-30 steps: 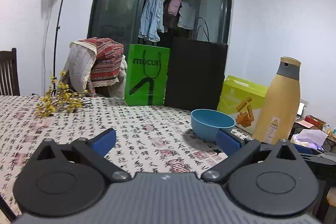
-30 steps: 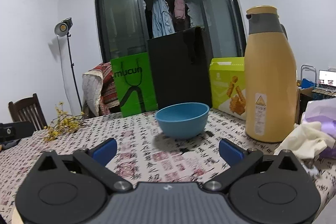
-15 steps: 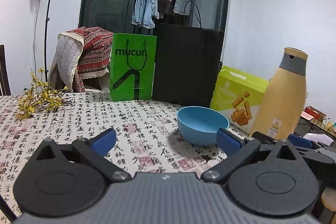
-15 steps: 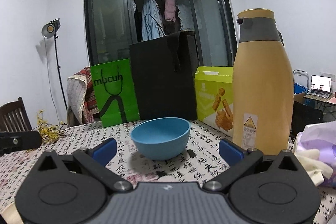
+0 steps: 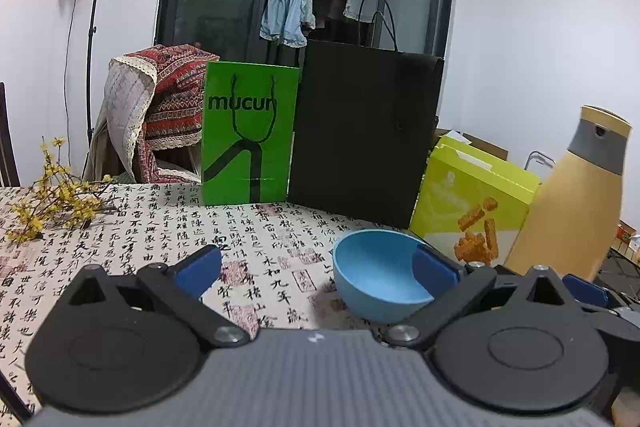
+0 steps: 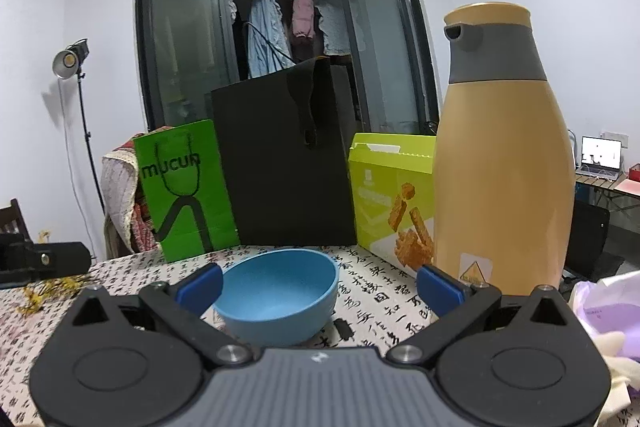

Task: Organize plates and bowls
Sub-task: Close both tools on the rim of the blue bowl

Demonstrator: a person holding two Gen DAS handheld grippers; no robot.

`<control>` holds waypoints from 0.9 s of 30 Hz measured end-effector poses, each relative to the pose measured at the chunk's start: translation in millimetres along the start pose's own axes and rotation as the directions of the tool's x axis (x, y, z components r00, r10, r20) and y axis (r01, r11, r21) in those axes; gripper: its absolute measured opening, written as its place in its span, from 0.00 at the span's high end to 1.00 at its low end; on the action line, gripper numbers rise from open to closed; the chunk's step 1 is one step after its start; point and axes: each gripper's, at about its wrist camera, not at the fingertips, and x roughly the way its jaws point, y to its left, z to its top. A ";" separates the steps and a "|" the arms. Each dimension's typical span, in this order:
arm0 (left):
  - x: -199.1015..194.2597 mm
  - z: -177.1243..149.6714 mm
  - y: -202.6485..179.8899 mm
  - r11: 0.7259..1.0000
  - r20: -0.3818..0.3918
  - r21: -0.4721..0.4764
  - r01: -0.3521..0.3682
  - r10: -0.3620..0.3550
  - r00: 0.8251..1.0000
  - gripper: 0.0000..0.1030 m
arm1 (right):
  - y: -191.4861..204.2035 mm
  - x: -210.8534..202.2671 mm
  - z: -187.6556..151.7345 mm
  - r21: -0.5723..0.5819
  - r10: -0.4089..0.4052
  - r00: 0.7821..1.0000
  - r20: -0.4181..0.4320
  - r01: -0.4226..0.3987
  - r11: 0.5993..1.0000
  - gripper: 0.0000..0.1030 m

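With both the left gripper (image 5: 316, 271) and the right gripper (image 6: 320, 285) spread wide and empty, the blue bowl (image 6: 278, 293) just ahead between the right fingers could be shoved or tipped if its rim is caught off-centre.

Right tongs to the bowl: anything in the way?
No. In the right wrist view the right tongs are open and the blue bowl sits just ahead, partly between the fingers, with nothing between.
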 end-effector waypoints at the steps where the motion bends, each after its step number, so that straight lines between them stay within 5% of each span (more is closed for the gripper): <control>1: 3.7 1.7 -0.6 1.000 0.001 -0.001 -0.005 0.005 1.000 0.00 | -0.6 4.6 1.7 0.002 -0.003 1.000 -0.001 0.003 1.000 0.00; 27: 138.8 30.4 -15.6 0.983 -0.045 -0.006 -0.184 0.183 0.982 0.00 | 1.4 130.2 26.5 0.029 -0.099 0.988 -0.116 0.103 0.994 0.00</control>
